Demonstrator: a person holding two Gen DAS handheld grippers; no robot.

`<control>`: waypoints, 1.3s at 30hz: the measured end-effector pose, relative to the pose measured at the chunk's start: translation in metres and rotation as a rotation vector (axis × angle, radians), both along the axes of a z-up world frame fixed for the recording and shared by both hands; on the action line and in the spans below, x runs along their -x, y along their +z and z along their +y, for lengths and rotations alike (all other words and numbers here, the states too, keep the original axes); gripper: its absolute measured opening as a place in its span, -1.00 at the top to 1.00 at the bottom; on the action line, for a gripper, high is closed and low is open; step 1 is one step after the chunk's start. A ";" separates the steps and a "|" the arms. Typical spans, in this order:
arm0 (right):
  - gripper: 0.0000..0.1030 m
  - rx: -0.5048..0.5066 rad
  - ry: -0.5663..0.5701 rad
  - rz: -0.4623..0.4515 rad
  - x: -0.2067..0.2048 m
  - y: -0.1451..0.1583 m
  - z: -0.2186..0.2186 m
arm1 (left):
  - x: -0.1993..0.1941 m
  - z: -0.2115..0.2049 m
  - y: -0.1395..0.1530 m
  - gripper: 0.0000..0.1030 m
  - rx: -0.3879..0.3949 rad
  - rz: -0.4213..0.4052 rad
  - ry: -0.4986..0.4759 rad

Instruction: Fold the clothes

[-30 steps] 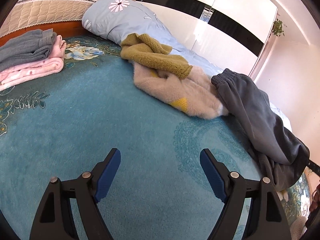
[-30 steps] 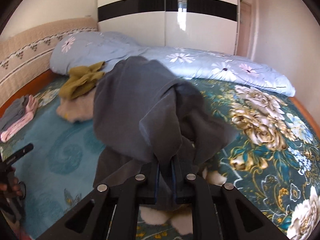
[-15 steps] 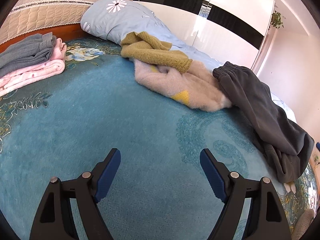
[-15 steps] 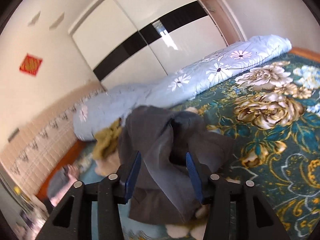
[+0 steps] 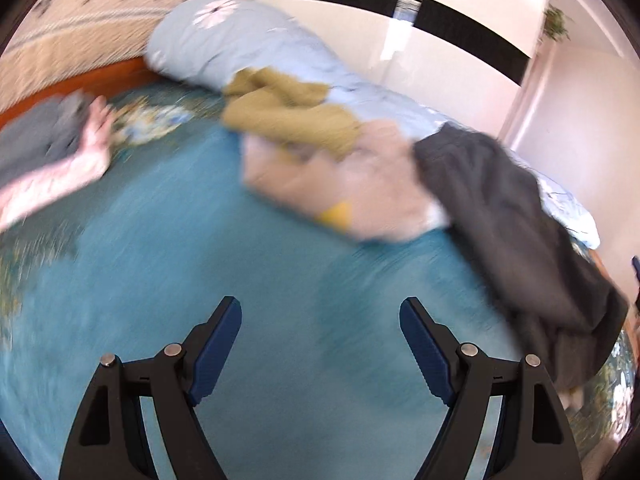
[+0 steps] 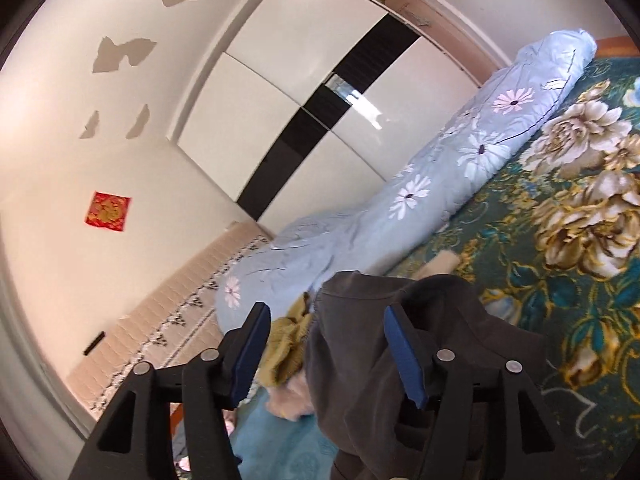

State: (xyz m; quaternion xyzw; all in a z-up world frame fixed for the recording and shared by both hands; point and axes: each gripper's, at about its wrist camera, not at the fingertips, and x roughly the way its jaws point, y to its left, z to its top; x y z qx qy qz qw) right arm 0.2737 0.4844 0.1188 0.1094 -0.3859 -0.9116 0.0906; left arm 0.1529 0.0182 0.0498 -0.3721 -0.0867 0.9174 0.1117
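Note:
Dark grey trousers (image 5: 516,232) lie crumpled on the teal blanket (image 5: 168,272), at the right of the left wrist view. They also show in the right wrist view (image 6: 400,360), just beyond and below my right gripper (image 6: 326,320), which is open and holds nothing. An olive knit sweater (image 5: 288,116) lies on a beige fluffy garment (image 5: 352,188) left of the trousers. My left gripper (image 5: 320,316) is open and empty above the bare blanket, well short of the clothes. The left wrist view is blurred.
A folded grey garment (image 5: 44,136) and a pink one (image 5: 52,184) lie at the far left. A rolled light-blue flowered quilt (image 6: 472,152) runs along the bed's far side. A white wardrobe (image 6: 304,80) stands behind. The headboard (image 5: 80,52) is at the back left.
My right gripper has opened and let go of the dark grey trousers, then tilted upward and rolled. My left gripper has moved and its view blurs.

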 end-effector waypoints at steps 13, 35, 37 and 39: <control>-0.28 -0.115 -0.148 -0.234 0.004 -0.021 0.021 | 0.104 0.233 0.064 -0.87 -0.124 -0.274 -0.290; -0.28 -0.103 -0.240 -0.336 0.006 -0.032 0.029 | 0.082 0.273 0.041 0.85 0.107 -0.219 -0.283; -0.28 -0.108 -0.243 -0.334 0.005 -0.030 0.028 | 0.069 0.240 0.056 0.85 0.043 -0.172 -0.259; -0.28 -0.112 -0.253 -0.332 0.003 -0.027 0.028 | 0.054 0.200 0.066 0.85 0.003 -0.120 -0.222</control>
